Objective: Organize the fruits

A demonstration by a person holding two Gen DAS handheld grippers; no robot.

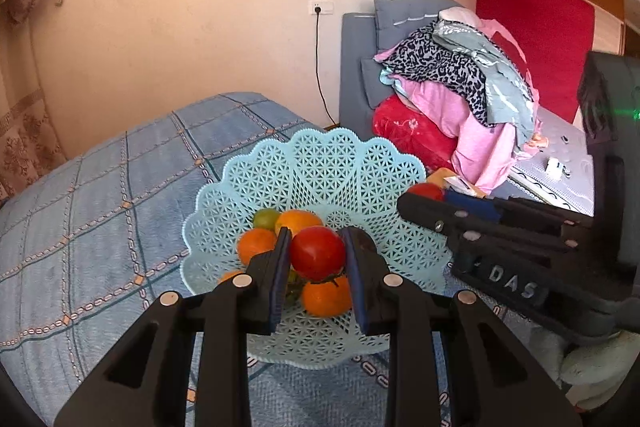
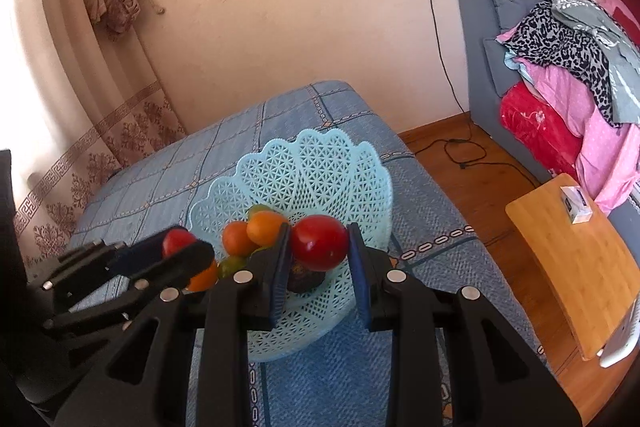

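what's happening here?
A person is holding two grippers over a blue basket on a bed. The left gripper grips a red tomato, and the right gripper grips another tomato. Both hang above the oranges already in the basket.

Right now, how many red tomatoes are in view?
2. One red tomato sits between the left tongs; the other tomato between the right tongs, both above the blue basket. More could be hidden under the oranges.
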